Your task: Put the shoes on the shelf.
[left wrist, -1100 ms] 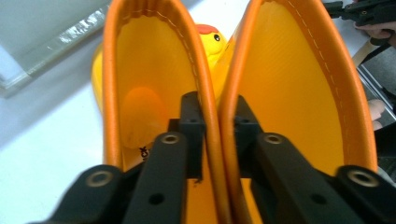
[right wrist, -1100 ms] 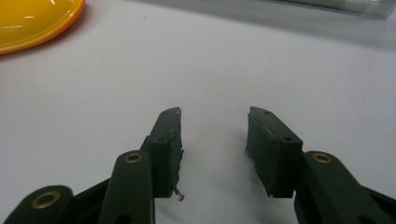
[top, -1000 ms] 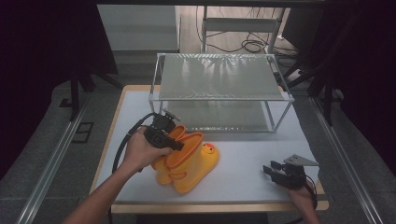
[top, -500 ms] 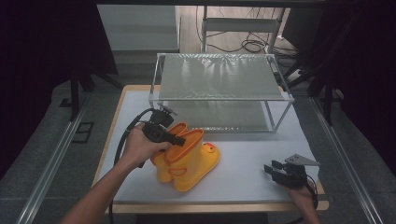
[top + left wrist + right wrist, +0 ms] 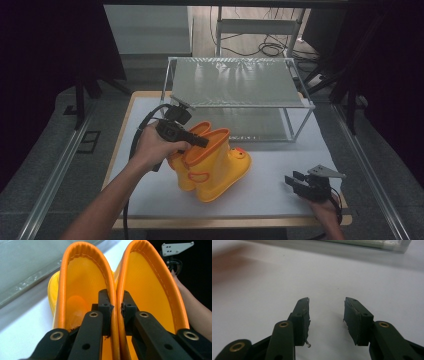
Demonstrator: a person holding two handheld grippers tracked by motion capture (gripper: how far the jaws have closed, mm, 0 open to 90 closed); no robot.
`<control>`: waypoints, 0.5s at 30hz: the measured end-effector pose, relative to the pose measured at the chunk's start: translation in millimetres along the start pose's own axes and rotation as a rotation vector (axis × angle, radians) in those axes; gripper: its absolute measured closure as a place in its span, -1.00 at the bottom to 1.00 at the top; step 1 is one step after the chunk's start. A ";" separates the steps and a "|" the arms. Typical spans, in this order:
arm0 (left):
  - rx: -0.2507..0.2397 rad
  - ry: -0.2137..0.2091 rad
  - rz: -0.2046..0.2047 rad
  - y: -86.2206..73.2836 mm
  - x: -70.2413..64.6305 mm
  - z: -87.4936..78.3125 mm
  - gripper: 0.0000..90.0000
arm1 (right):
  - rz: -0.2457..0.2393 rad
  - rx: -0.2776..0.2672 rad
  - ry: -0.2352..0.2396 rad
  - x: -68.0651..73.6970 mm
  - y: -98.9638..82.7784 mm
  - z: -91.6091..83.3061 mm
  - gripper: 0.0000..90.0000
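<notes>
Above, in the high view, the left gripper (image 5: 192,141) grips the yellow boots (image 5: 212,165) near the tabletop's (image 5: 280,197) middle. Left gripper view: both pads clamp the two adjoining boot cuffs (image 5: 115,297); one cuff slipping free would drop a boot. Right gripper view: right gripper (image 5: 326,315) gapes, holding nothing, near the front right corner.

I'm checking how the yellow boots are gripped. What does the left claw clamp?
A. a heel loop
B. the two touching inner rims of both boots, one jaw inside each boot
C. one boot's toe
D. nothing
B: in the left gripper view the left claw pinches the adjoining orange rims of the two boots, one jaw inside each shaft.
</notes>
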State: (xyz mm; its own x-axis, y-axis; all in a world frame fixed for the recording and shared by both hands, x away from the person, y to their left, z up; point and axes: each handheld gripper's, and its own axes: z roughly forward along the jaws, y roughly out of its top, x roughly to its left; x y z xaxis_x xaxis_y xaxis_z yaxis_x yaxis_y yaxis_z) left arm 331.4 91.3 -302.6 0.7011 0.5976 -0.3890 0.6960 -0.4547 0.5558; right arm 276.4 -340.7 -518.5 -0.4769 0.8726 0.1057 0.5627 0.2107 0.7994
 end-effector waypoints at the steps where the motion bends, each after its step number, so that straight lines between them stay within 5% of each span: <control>1: 0.000 -0.002 0.001 0.9 -0.7 0.1 0.82 | 0.001 0.000 0.000 -0.1 0.0 0.0 0.23; 15: 0.003 -0.020 0.043 31.8 -21.1 -7.0 0.82 | 0.019 -0.002 0.001 -1.6 -0.7 -0.4 0.23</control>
State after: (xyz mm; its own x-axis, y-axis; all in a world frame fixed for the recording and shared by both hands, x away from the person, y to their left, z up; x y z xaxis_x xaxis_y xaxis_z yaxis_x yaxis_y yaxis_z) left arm 337.7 68.9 -271.6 0.7330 0.5644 -0.3796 0.6659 -0.4815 0.5699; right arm 276.5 -342.4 -518.9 -0.4670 0.8758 0.1217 0.5703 0.1931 0.7984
